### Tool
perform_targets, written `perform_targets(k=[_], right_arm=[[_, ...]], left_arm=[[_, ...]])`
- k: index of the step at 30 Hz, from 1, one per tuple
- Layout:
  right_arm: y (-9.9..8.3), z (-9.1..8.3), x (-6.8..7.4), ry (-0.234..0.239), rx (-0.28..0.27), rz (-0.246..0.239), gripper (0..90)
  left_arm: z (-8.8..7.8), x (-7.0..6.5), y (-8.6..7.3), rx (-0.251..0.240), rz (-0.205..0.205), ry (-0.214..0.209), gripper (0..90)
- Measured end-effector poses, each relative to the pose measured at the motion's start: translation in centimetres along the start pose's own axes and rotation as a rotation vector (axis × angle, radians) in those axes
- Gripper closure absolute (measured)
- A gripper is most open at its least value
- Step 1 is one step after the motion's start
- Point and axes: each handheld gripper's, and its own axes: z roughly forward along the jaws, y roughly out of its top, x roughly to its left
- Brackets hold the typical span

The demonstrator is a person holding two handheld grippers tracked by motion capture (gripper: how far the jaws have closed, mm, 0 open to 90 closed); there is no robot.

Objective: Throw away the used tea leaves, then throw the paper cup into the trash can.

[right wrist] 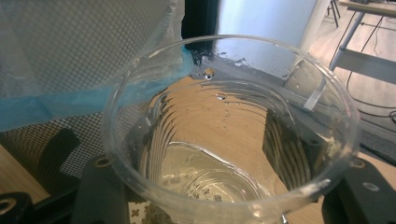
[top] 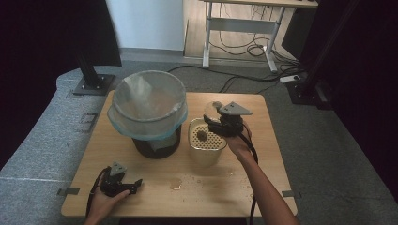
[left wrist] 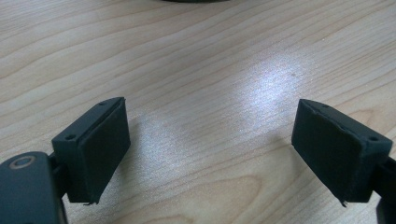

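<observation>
- A wooden table (top: 263, 154) lies under both grippers.
- A mesh bin (top: 150, 110) with a plastic liner stands just left of the right jaws.
- A cream strainer tub (top: 205, 145) sits just below the right jaws.
- The right gripper (top: 217, 117) has its jaws closed around a clear plastic cup (right wrist: 231, 135).
- The left gripper (left wrist: 210, 149) rests low over bare wood, jaws wide apart, nothing between them.

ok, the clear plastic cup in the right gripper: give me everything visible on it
The clear ribbed plastic cup is clamped between the right gripper's black jaws, one on each side of its wall. It is held roughly upright above the cream perforated container, beside the mesh bin with the blue-edged liner. Its round rim is intact, droplets cling to the inner wall, and a little clear liquid sits at the bottom.
</observation>
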Motion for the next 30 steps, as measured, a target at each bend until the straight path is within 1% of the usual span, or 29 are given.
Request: perform_targets(k=[1, 3, 4, 6, 10, 12, 13, 14, 15, 16, 17, 18, 20, 21, 22, 25, 27, 30], right_arm=[[0.0, 0.0, -0.1, 0.002, -0.003, 0.009, 39.1], [0.0, 0.0, -0.1, 0.001, -0.004, 0.011, 39.1], [0.0, -0.1, -0.2, 0.010, -0.009, 0.026, 39.1], [0.1, -0.2, -0.3, 0.009, -0.013, 0.034, 39.2], [0.4, -0.4, -0.4, 0.003, -0.025, 0.031, 39.2], [1.2, -0.8, -0.3, 0.012, -0.052, 0.034, 39.2], [1.2, -0.8, -0.3, 0.012, -0.052, 0.034, 39.2], [2.0, -1.1, -0.3, 0.018, -0.070, 0.040, 39.2], [2.0, -1.1, -0.3, 0.018, -0.070, 0.040, 39.2], [2.7, -1.2, -0.2, 0.021, -0.083, 0.042, 39.2], [2.7, -1.2, -0.2, 0.021, -0.083, 0.042, 39.2], [3.5, -1.4, 0.0, 0.024, -0.096, 0.041, 39.2], [4.2, -1.5, 0.2, 0.029, -0.107, 0.043, 39.2], [4.2, -1.5, 0.2, 0.029, -0.107, 0.043, 39.2], [5.4, -1.8, 0.7, 0.037, -0.121, 0.036, 39.2], [6.9, -1.9, 1.4, 0.050, -0.138, 0.022, 39.2], [8.2, -1.9, 2.1, 0.060, -0.150, 0.008, 39.2], [10.1, -1.7, 3.2, 0.078, -0.175, -0.001, 39.2]], left_arm=[[0.0, 0.0, 0.0, 0.000, -0.002, -0.001, 11.1], [0.0, 0.0, 0.0, 0.000, -0.002, -0.001, 11.1], [0.0, 0.0, 0.0, 0.000, 0.002, 0.001, 11.2], [0.0, 0.0, 0.0, 0.000, 0.002, 0.002, 11.2], [0.0, 0.0, 0.0, -0.001, 0.000, 0.002, 11.1], [0.0, 0.0, 0.0, -0.001, 0.000, 0.001, 11.0], [0.0, 0.0, 0.0, -0.001, -0.001, 0.001, 11.0], [0.0, 0.0, 0.0, 0.000, 0.000, 0.001, 10.8], [0.0, -0.1, 0.0, -0.001, 0.001, 0.002, 10.8], [0.1, -0.1, 0.0, -0.003, 0.002, 0.005, 10.9], [0.1, -0.1, 0.0, -0.003, 0.002, 0.005, 10.9], [0.1, -0.1, 0.0, -0.004, 0.002, 0.005, 10.9], [0.0, -0.1, 0.0, -0.003, 0.001, 0.004, 10.9], [0.0, -0.1, 0.0, -0.003, 0.001, 0.004, 10.9], [0.1, -0.1, 0.0, -0.004, 0.000, 0.004, 10.9], [0.1, -0.1, 0.0, -0.003, 0.000, 0.005, 10.8], [0.0, -0.1, 0.0, -0.004, 0.000, 0.004, 10.9], [0.0, 0.0, 0.0, -0.005, -0.001, 0.001, 10.9]])
